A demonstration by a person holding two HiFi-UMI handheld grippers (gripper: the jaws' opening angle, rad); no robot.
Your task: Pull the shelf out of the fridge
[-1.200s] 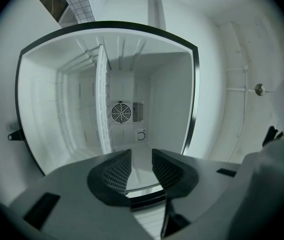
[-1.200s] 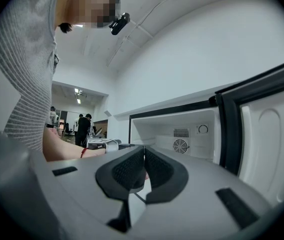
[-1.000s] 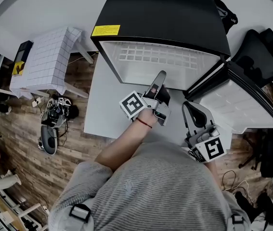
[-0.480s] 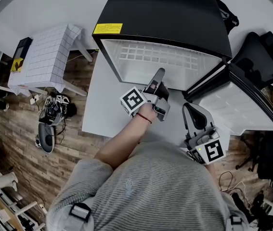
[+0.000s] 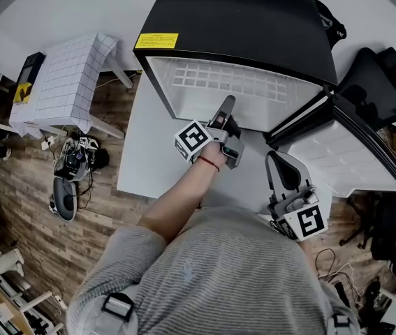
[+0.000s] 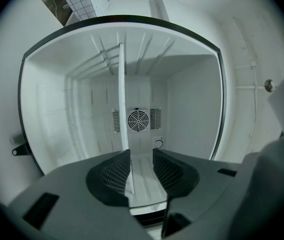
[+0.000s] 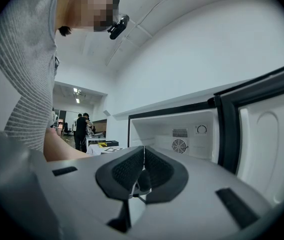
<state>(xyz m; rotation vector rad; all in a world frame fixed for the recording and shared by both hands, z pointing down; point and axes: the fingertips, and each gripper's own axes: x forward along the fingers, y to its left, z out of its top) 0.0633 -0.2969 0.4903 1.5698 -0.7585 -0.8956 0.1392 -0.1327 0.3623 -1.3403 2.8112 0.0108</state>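
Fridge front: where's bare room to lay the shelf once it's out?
The pale floor panel left of the left gripper, fronting the fridge, is bare. The right is crowded: open door, right gripper, office chair. Cables clutter the wood floor.

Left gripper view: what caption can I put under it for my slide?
Left gripper, jaws open, points into the white fridge at the thin shelf, seen edge-on, with the fan behind.

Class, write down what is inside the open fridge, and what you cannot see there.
Inside the fridge: a white shelf, seen edge-on, and a round fan grille at the back. No food shows. The left gripper, jaws apart, hides the part nearest it.
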